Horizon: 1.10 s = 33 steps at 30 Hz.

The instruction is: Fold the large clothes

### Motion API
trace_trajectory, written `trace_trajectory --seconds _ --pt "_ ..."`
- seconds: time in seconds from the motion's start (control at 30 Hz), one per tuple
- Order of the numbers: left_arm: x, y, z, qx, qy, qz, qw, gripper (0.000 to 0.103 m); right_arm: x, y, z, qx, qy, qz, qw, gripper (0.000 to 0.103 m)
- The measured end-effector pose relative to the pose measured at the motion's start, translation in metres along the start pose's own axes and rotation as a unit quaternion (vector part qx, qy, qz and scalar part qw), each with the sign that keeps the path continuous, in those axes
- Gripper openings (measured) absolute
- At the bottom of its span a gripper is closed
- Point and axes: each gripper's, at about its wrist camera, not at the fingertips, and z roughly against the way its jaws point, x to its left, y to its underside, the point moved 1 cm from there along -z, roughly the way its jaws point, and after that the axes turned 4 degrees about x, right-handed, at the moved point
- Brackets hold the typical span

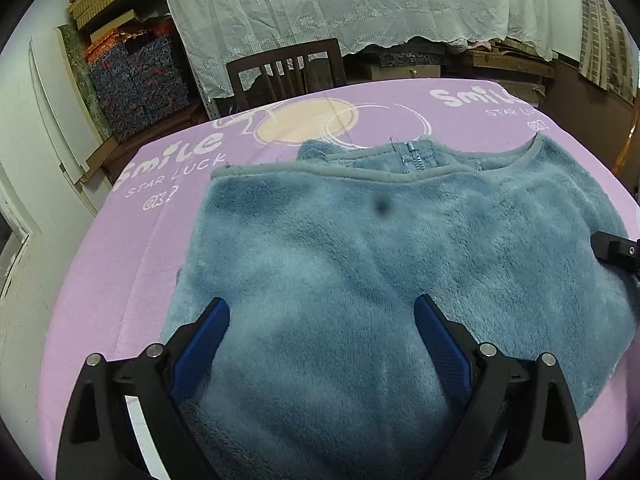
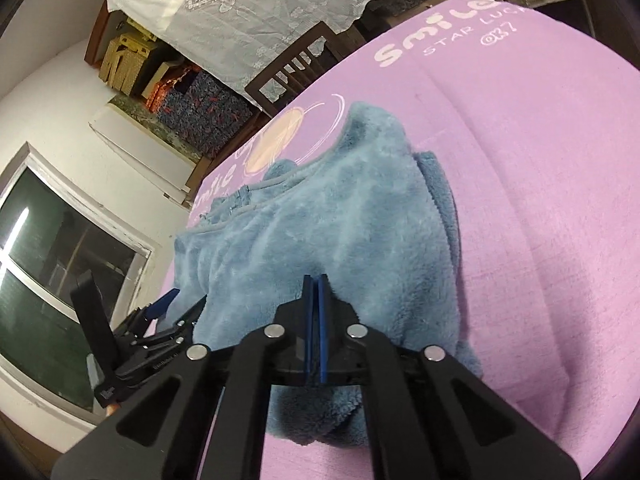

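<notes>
A blue fleece garment (image 1: 360,240) lies spread on the purple tablecloth (image 1: 152,220), its zipped neckline at the far edge. My left gripper (image 1: 322,304) hangs open just above its near part, the blue pads (image 1: 208,340) wide apart with only fleece below them. In the right wrist view the garment (image 2: 352,208) is bunched, with one side folded over. My right gripper (image 2: 316,280) is shut, its two blue pads pressed together at the near side of the fleece; no fabric shows between them. The left gripper (image 2: 168,304) shows at the garment's left edge, and part of the right gripper (image 1: 616,252) at its right edge.
A dark wooden chair (image 1: 288,72) stands behind the table's far edge. Lace-covered furniture (image 1: 360,8) and stacked patterned boxes (image 1: 136,80) fill the back. A window (image 2: 60,280) is at the left. Bare purple cloth (image 2: 540,200) lies right of the garment.
</notes>
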Motion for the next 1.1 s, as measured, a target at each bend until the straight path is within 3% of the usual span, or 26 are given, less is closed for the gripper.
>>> trace_trajectory --seconds 0.27,0.37,0.47,0.53,0.6,0.73,0.87,1.0,1.1 --pt "-0.008 0.004 0.018 -0.007 -0.017 -0.012 0.9998 0.093 -0.003 -0.001 0.003 0.003 -0.002 -0.009 1.000 0.000" --pt "-0.017 0.003 0.041 -0.026 0.005 -0.018 0.9995 0.093 -0.003 -0.001 0.007 0.003 -0.005 -0.019 1.000 0.003" --pt "-0.027 0.005 0.059 -0.040 0.021 -0.018 0.9988 0.093 0.004 0.001 0.014 -0.002 -0.009 -0.028 1.000 0.017" --pt "-0.030 0.006 0.060 -0.032 0.035 -0.007 0.9989 0.093 0.012 0.006 0.024 -0.016 -0.011 -0.028 0.999 0.038" --pt "-0.030 0.008 0.053 -0.014 0.049 0.009 0.9987 0.093 0.023 0.014 0.037 -0.035 -0.002 -0.020 0.999 0.048" --pt "-0.029 0.015 0.030 0.021 0.044 0.025 0.9985 0.095 0.030 0.039 0.056 -0.049 -0.011 -0.026 0.998 0.051" --pt "-0.031 0.020 0.021 0.023 0.033 0.022 0.9990 0.100 0.027 0.070 0.068 -0.055 -0.018 -0.058 0.997 0.055" --pt "-0.022 0.018 0.024 0.039 0.057 0.045 0.9966 0.100 0.023 0.091 0.065 -0.048 -0.014 -0.097 0.994 0.061" --pt "-0.014 0.015 0.038 0.025 0.057 0.052 0.9967 0.098 0.021 0.094 0.054 -0.040 -0.008 -0.132 0.990 0.062"
